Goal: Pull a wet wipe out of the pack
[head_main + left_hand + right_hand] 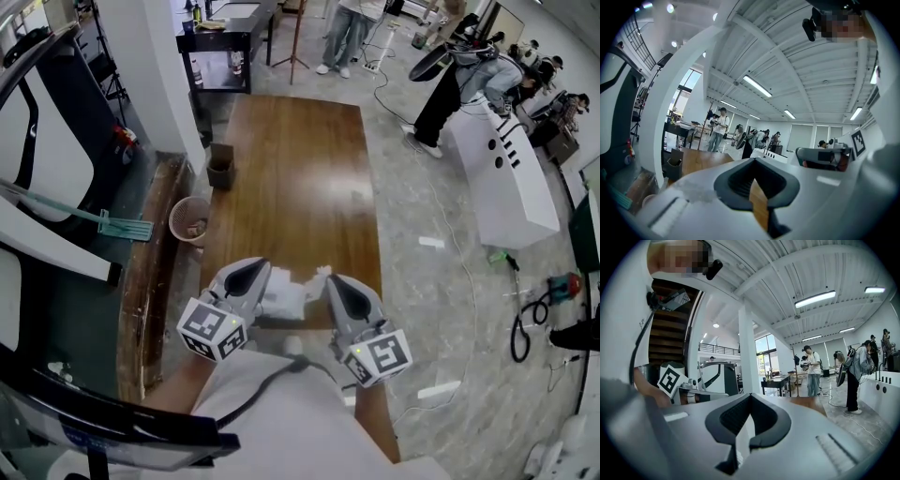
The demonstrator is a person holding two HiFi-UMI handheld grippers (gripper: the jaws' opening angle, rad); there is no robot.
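While the shut, empty left gripper [261, 266] sits just left of the flat white plastic wipe pack [284, 300], the right gripper [332, 279], just right of it, pinches a crumpled white wet wipe [319, 275].

You wear a white short-sleeved T-shirt [281, 429], and a black cable [253, 394] runs across its front. A small black camera [714, 269] is mounted at your head. Your left gripper [265, 272] and right gripper [330, 281] share 1 build: a smooth light-grey shell that broadens toward the back, with dark grey, finely ribbed pads [740, 180] lining the jaws. A patch of raised ridges [839, 446] marks the flank of each shell. At the rear of each sits a white cube printed with black square markers, the left cube [214, 330] and the right cube [380, 358]. A small green light [357, 352] glows on the right cube.
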